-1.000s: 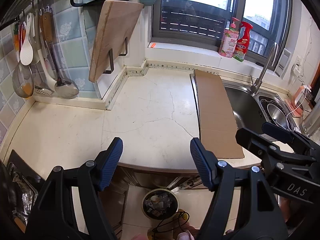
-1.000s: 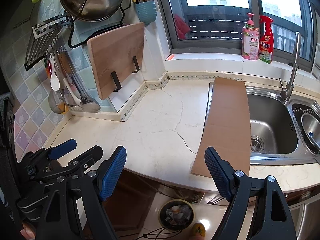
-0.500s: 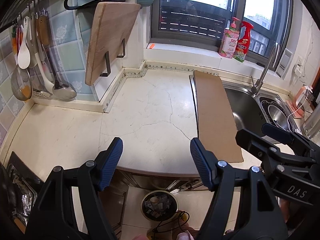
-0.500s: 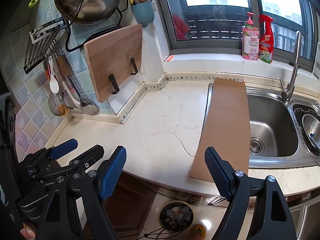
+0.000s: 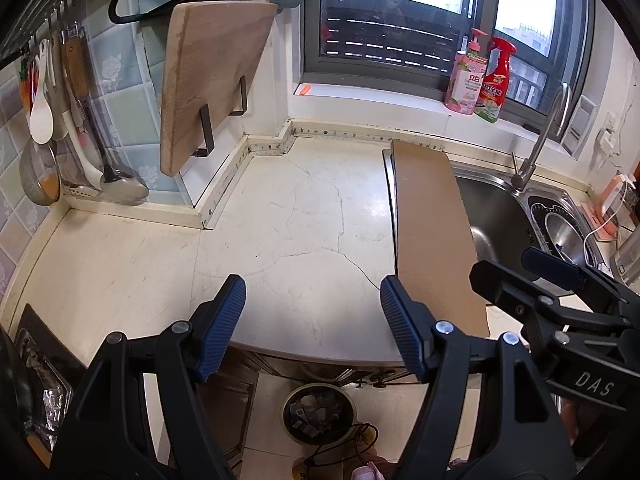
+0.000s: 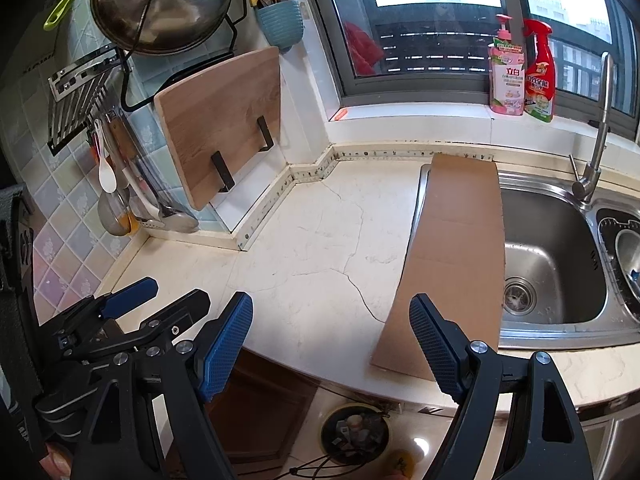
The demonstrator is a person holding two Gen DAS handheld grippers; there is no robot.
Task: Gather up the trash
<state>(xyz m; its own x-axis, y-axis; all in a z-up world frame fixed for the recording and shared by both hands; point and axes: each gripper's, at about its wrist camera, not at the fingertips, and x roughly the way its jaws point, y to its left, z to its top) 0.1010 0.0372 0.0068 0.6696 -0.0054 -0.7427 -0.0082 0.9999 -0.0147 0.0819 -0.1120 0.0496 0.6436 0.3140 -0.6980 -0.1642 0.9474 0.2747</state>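
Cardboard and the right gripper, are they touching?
Apart. In the right wrist view both fingers of the right gripper stand open in the air, nearer the camera than the cardboard, which lies flat across the counter and sink edge.

**A home kitchen, as we read it**

We see a cracked pale countertop [image 6: 320, 256] meeting a steel sink [image 6: 560, 264] with its tap [image 6: 596, 148]. A wooden cutting board [image 6: 224, 124], hanging ladles [image 5: 80, 152] and a wok [image 6: 164, 4] line the tiled wall; cleaning bottles [image 6: 520, 76] stand on the windowsill. Probably a flat, going by buildings outside.
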